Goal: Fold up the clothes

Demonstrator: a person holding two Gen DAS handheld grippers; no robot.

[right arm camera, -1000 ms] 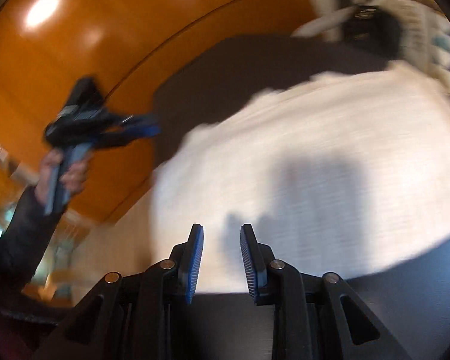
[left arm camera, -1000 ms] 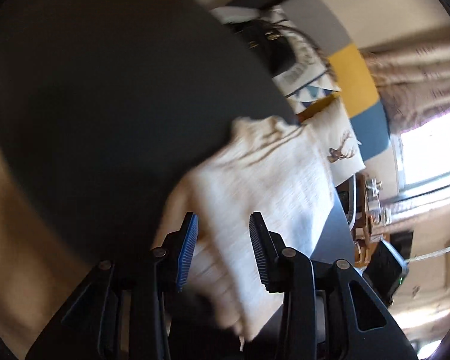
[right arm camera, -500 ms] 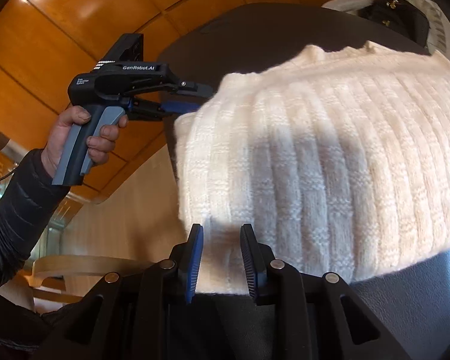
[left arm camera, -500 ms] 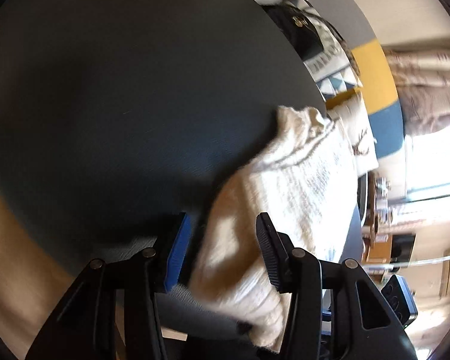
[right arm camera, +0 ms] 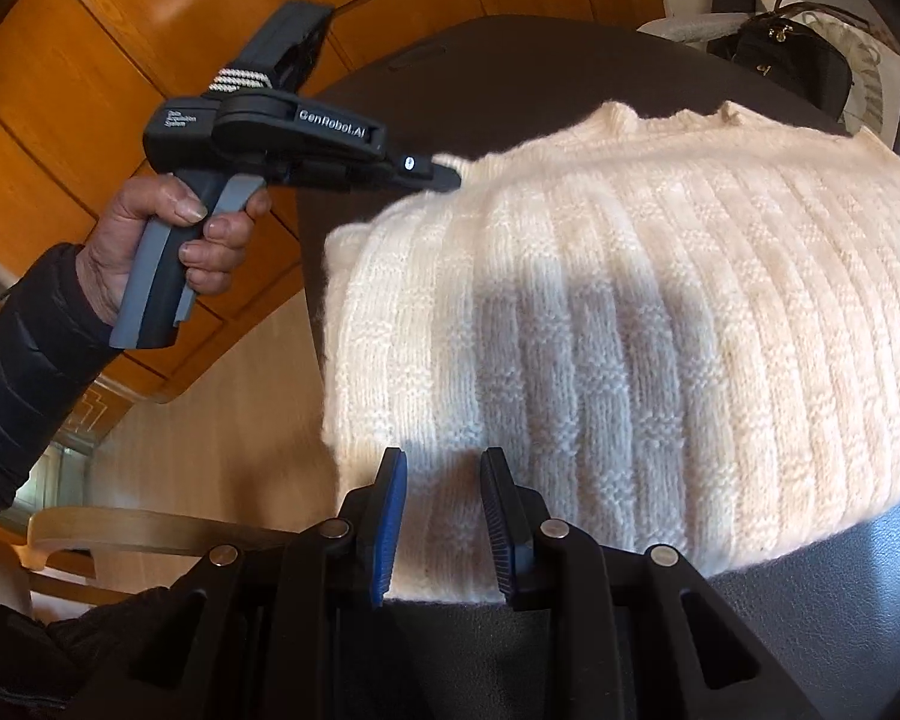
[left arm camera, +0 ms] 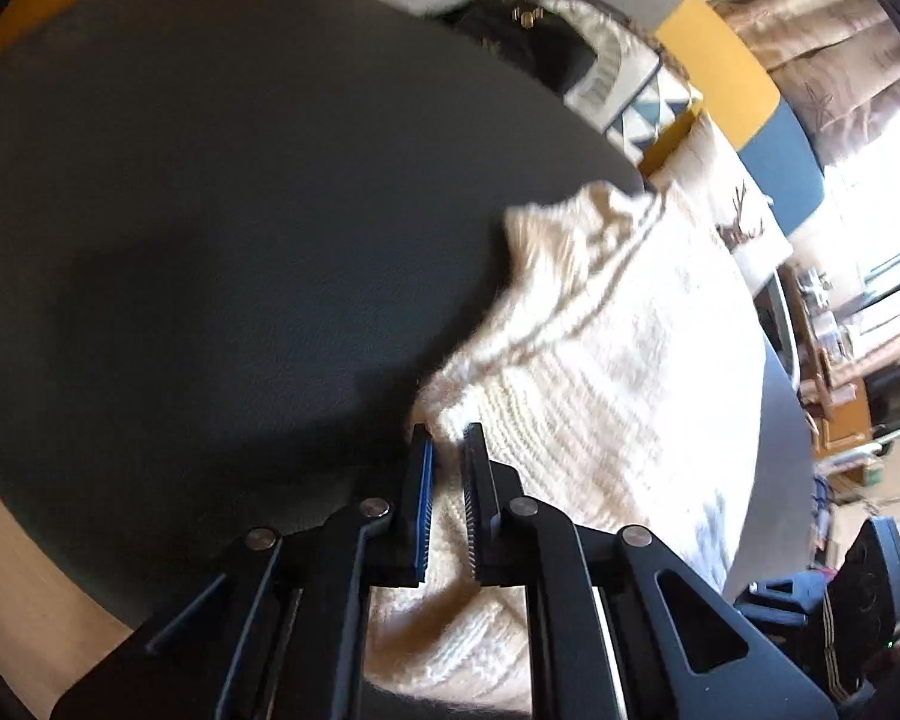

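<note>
A cream ribbed knit sweater [right arm camera: 630,312] lies folded on the round dark table [right arm camera: 510,72]. My right gripper [right arm camera: 444,480] sits at its near hem, with the thick knit pinched between its narrowed jaws. In the left wrist view the sweater [left arm camera: 600,396] covers the right part of the table [left arm camera: 210,210]. My left gripper [left arm camera: 448,450] is shut on the sweater's left edge. In the right wrist view a hand [right arm camera: 150,246] holds that left gripper [right arm camera: 447,179], whose tips bite the far left corner.
A black handbag [right arm camera: 786,66] and patterned cushions [left arm camera: 642,96] lie beyond the table's far edge. Orange wood panelling [right arm camera: 150,30] is at the left and a wooden chair [right arm camera: 120,531] at the lower left. A bright window [left arm camera: 870,180] is on the right.
My left gripper was open over the sweater's edge; it has shut on that edge. The right gripper keeps the same gap at the hem, and the blur has settled.
</note>
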